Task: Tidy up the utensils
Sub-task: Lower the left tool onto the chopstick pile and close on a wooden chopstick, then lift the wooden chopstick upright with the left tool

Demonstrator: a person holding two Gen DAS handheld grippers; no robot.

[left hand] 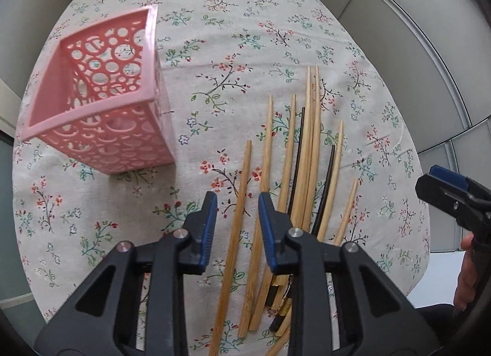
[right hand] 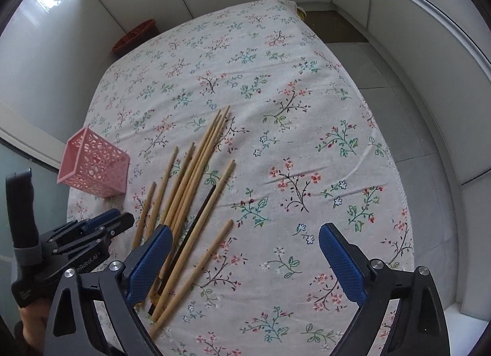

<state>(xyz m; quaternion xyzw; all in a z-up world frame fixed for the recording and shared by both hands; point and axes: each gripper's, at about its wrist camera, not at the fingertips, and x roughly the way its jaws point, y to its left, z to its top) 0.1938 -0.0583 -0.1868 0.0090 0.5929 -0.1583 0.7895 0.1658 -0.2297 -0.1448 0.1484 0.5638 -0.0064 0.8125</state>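
Several bamboo chopsticks [left hand: 307,153] and two black ones [left hand: 326,190] lie in a loose bunch on the floral tablecloth; they also show in the right wrist view [right hand: 190,181]. A pink perforated square holder [left hand: 101,104] stands upright to their left, empty, also seen in the right wrist view [right hand: 95,169]. My left gripper [left hand: 237,208] is open just above the leftmost bamboo chopstick [left hand: 239,202], fingers either side of it. My right gripper [right hand: 245,248] is wide open and empty over the cloth, right of the bunch; it shows at the left wrist view's right edge [left hand: 442,184].
The round table [right hand: 307,110] is covered by the floral cloth, its edge close on the right. A brown basket [right hand: 135,35] sits on the floor beyond the far left edge. White cabinet walls surround the table.
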